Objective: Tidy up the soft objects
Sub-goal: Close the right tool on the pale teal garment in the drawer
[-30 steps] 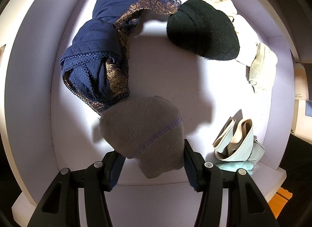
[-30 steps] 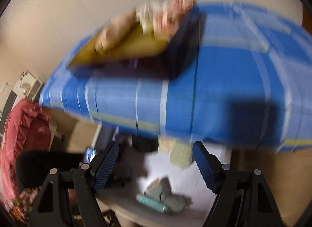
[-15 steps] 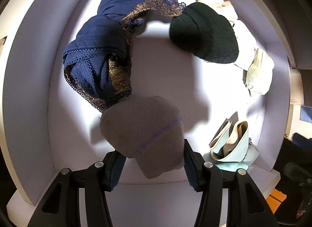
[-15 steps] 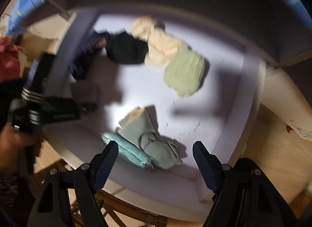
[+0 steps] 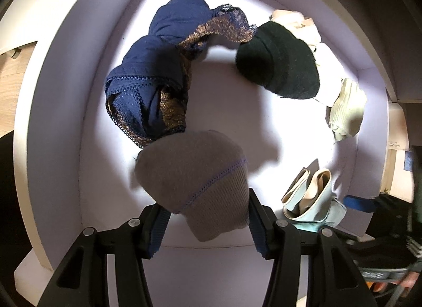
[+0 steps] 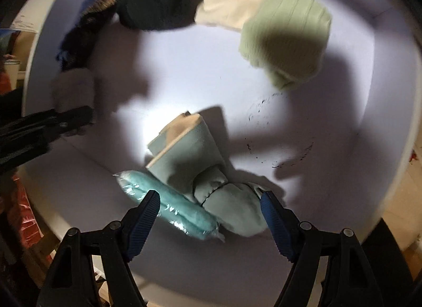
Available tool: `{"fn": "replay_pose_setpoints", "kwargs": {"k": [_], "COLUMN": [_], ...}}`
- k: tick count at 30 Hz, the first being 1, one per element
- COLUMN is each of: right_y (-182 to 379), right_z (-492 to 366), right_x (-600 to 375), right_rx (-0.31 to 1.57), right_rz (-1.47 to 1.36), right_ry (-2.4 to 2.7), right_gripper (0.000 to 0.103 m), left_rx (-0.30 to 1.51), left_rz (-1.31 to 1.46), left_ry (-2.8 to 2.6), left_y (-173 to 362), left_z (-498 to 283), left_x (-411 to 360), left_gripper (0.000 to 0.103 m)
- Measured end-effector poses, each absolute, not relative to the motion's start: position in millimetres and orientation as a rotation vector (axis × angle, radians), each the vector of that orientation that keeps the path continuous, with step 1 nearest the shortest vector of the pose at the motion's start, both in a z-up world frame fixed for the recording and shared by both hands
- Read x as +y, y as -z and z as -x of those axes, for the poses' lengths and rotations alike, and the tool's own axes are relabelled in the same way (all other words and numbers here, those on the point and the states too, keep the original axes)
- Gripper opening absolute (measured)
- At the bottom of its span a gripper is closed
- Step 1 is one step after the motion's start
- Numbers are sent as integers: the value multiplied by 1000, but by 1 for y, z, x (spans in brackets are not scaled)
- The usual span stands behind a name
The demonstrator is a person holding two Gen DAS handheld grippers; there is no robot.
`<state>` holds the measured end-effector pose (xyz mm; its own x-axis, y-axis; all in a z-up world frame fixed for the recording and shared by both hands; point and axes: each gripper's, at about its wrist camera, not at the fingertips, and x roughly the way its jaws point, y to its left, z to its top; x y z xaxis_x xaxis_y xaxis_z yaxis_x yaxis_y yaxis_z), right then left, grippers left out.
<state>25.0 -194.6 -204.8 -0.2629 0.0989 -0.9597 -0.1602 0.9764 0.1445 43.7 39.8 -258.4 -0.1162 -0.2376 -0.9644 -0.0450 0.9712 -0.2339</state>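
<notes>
Looking from the left side across, my left gripper is clamped on a grey knitted sock bundle, its ribbed cuff pinched between the blue pads and the rounded end hanging out over the floor of the white drawer. Just past that bundle lies the navy lace garment, touching it at the near end. Further right at the back is the black knit bundle, then the cream cloth and a pale green ribbed piece against the right wall.

At the near right corner sits the mint-coloured folded cloth with a teal roll in clear wrap lying against it. That pair is what my right gripper looks down on — jaws standing wide and empty, one pad over the roll, the other just off the mint cloth's rounded end. The roll's long axis runs slantwise across the gap between the pads, from upper left to lower right, so I judge the wrist wants a turn before closing, or the pads will catch it end-on.

The right hand is the nearer one to this corner — my left is occupied and sits over the drawer's left half, well apart from the mint cloth. The bare middle of the drawer floor looks the likeliest spot for the grey bundle.
</notes>
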Motion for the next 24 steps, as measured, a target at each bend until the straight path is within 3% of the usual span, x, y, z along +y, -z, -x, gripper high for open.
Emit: {"fn": "replay_pose_setpoints", "kwargs": {"k": [4, 8, 19, 24], "right_y": [213, 191, 216, 221], "right_z": [-32, -45, -29, -32], "right_x": [-205, -231, -218, -228], "right_rx": [1785, 1708, 1787, 1780], "right_rz": [149, -24, 44, 33], "right_ry": [-128, -82, -115, -57], "right_gripper": [77, 78, 77, 58], "left_rx": [1671, 1665, 1630, 1623], "left_rz": [213, 215, 249, 269], "left_ry": [172, 162, 191, 204], "left_y": [251, 247, 220, 211], "left_z": [-45, -47, -51, -50], "left_x": [40, 43, 48, 50], "left_gripper": [55, 54, 55, 54]}}
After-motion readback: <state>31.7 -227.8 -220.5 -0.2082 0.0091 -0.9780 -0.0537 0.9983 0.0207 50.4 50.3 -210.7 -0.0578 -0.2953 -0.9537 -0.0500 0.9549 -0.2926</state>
